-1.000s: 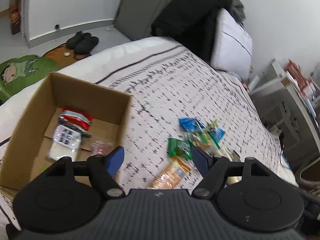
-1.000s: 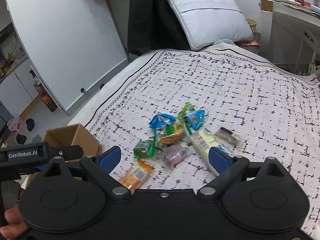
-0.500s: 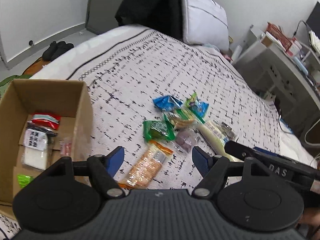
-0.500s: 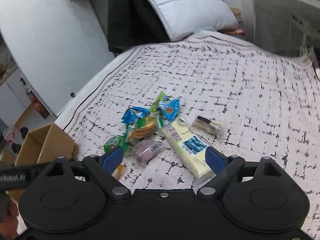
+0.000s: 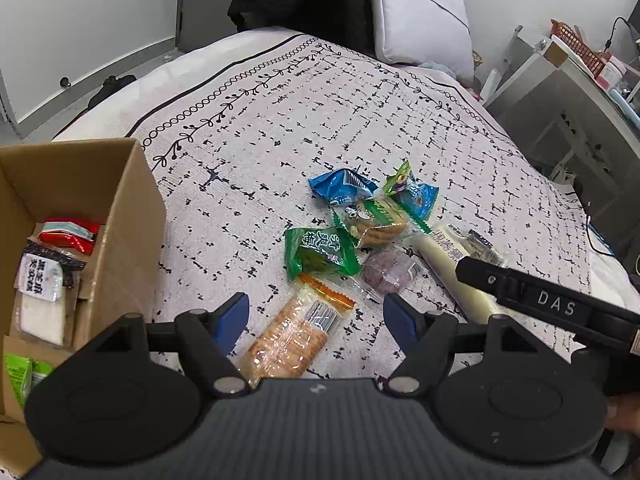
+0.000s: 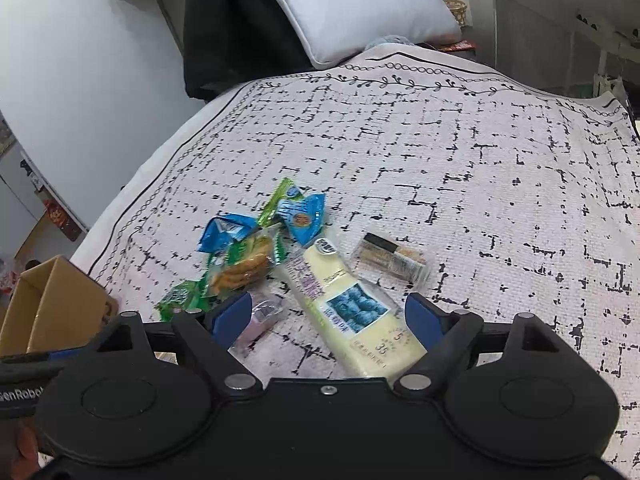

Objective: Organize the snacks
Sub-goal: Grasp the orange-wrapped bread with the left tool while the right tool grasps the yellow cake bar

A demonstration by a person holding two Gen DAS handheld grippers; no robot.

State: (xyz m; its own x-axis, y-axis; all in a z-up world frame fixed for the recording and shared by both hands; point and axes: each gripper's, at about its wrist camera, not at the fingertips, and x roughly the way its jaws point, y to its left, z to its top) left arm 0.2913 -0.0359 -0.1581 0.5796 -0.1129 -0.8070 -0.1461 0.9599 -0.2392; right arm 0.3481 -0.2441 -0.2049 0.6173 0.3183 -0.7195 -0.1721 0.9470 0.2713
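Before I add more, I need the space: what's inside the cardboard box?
Inside the cardboard box: a red packet, a white packet, something green. The tongs' body hides the nearest corner.

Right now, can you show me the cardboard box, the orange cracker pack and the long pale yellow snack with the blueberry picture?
cardboard box (image 5: 132,216), left wrist view, on its near side wall.
orange cracker pack (image 5: 294,330), left wrist view, on its clear middle.
long pale yellow snack (image 6: 352,312), right wrist view, on the blueberry picture.

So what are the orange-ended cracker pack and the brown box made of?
Orange-ended cracker pack: likely clear glossy plastic film; glare streaks, crackers visible through it. Brown open box: apparently matte corrugated cardboard, with plain brown walls and folded flaps.
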